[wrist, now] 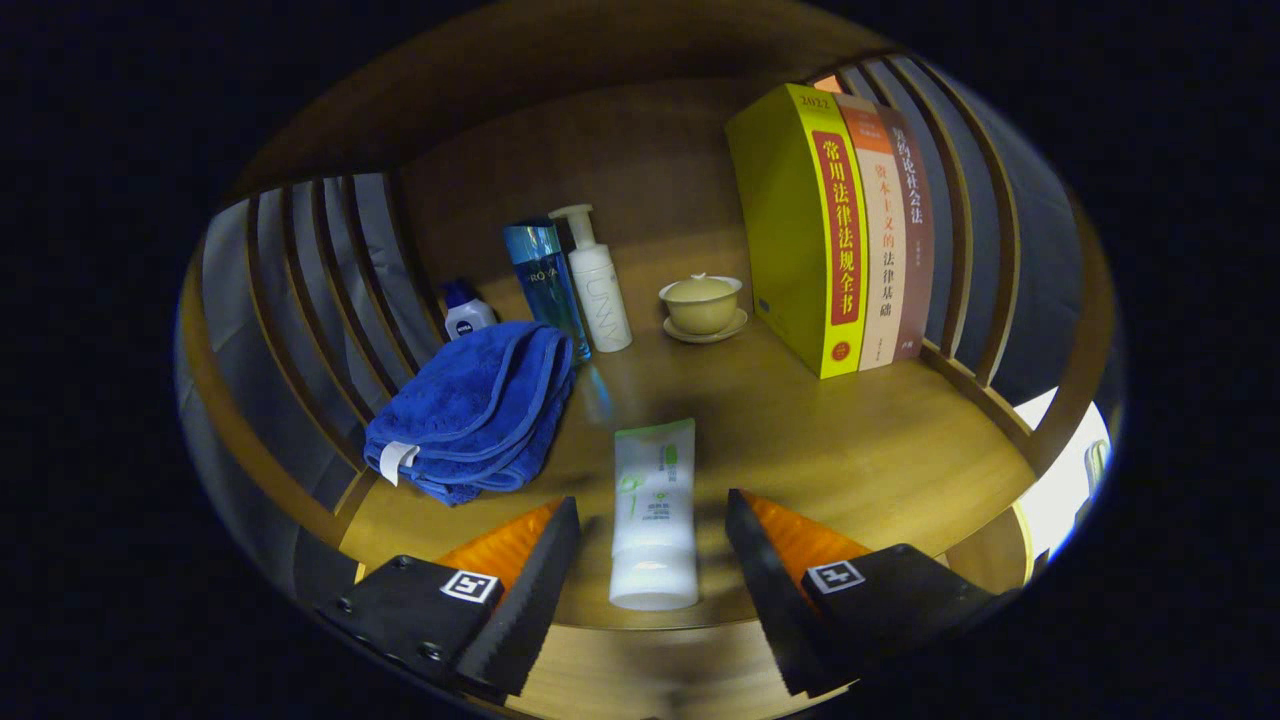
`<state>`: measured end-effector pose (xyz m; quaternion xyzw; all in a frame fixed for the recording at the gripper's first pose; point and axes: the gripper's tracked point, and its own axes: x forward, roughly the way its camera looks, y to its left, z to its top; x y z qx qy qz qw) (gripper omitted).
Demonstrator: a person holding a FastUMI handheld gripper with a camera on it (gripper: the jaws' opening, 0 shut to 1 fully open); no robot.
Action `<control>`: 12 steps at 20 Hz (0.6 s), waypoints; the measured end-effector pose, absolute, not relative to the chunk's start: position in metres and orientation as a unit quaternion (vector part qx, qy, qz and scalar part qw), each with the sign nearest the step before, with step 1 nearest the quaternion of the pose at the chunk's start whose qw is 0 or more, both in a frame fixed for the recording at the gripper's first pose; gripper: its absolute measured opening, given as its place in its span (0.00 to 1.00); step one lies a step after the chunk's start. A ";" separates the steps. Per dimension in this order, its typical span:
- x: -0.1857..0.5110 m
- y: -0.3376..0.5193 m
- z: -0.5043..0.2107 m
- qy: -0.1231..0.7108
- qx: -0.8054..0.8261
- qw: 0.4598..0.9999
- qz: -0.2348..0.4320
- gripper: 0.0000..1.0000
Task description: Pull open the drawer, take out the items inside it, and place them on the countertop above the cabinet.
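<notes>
One white tube [655, 510] lies flat on the counter [850, 440] between the fingers [652, 545], which stand wide, touching nothing (placing step, by the look). Next move likely calls for returning to the drawer.

Three upright books [845, 225] stand against the right slatted side, a lidded cup [702, 302] on its saucer beside them, all beneath the wooden back panel [620, 150].
</notes>
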<state>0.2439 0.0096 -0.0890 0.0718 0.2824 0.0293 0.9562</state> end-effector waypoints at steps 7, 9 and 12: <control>0.222 0.006 -0.067 0.249 0.047 0.967 0.032 0.99; 0.209 0.008 -0.057 0.237 0.046 0.970 0.038 0.99; 0.186 0.013 -0.040 0.212 0.046 0.975 0.049 0.99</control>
